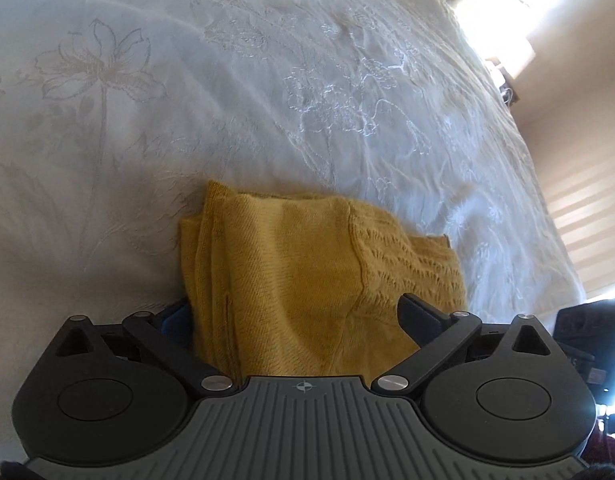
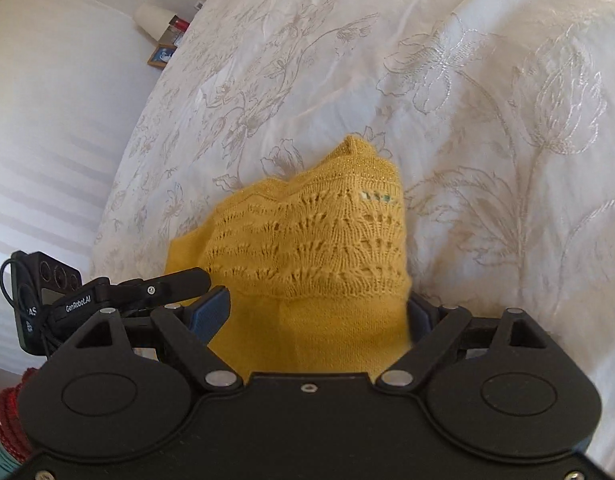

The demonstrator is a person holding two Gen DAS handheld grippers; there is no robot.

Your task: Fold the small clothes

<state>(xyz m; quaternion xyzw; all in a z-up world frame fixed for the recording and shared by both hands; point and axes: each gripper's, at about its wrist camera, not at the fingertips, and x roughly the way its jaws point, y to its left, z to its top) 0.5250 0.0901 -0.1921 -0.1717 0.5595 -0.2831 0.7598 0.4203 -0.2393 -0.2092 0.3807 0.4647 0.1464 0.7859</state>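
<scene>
A small mustard-yellow knit garment (image 1: pixel 307 272) with a lace-pattern band lies folded on a white embroidered bedspread (image 1: pixel 227 100). In the left wrist view my left gripper (image 1: pixel 295 316) is wide open, its two fingers on either side of the garment, which fills the gap between them. In the right wrist view the same garment (image 2: pixel 315 248) fills the gap of my right gripper (image 2: pixel 319 312), also wide open around it. One finger of each gripper is partly hidden by the cloth. Neither gripper pinches the cloth.
The bedspread (image 2: pixel 467 100) stretches far ahead in both views. The bed edge and a wall run along the right of the left wrist view. A bedside surface with a paper cup (image 2: pixel 153 20) and small items is at the far left of the right wrist view.
</scene>
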